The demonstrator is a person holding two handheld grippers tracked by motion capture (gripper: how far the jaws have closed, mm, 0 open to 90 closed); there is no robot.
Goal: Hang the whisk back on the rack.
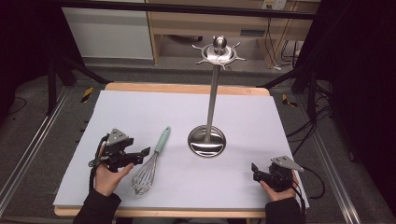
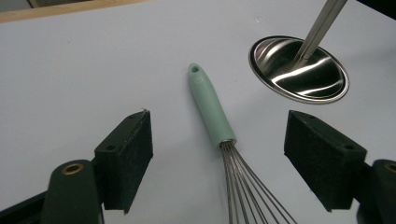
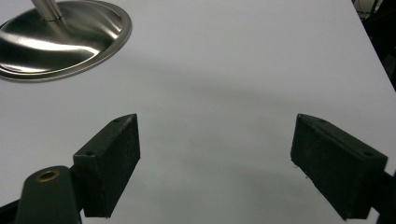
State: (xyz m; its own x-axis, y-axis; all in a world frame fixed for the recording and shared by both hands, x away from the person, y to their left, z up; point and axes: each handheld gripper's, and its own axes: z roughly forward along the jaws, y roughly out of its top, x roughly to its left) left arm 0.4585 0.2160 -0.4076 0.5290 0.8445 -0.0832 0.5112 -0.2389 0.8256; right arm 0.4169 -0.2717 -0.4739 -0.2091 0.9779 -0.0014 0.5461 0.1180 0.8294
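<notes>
A whisk (image 1: 161, 141) with a mint-green handle and steel wires lies flat on the white table sheet (image 1: 140, 112), handle pointing away from me. My left gripper (image 1: 142, 155) is held just left of it, a little above the sheet, jaws wide open. In the left gripper view the whisk (image 2: 211, 107) lies between and beyond the open gripper (image 2: 219, 140), untouched. A tall steel utensil stand (image 1: 211, 100) with hooks at its top rises from a round base (image 1: 206, 141). My right gripper (image 1: 255, 171) rests near the front right corner, and in its own view (image 3: 215, 144) it is open over bare sheet.
The stand's base (image 2: 299, 70) lies just beyond the whisk, and in the right gripper view the base (image 3: 60, 39) sits at the upper left. Wooden table edges border the sheet. Shelving and cables stand behind the table.
</notes>
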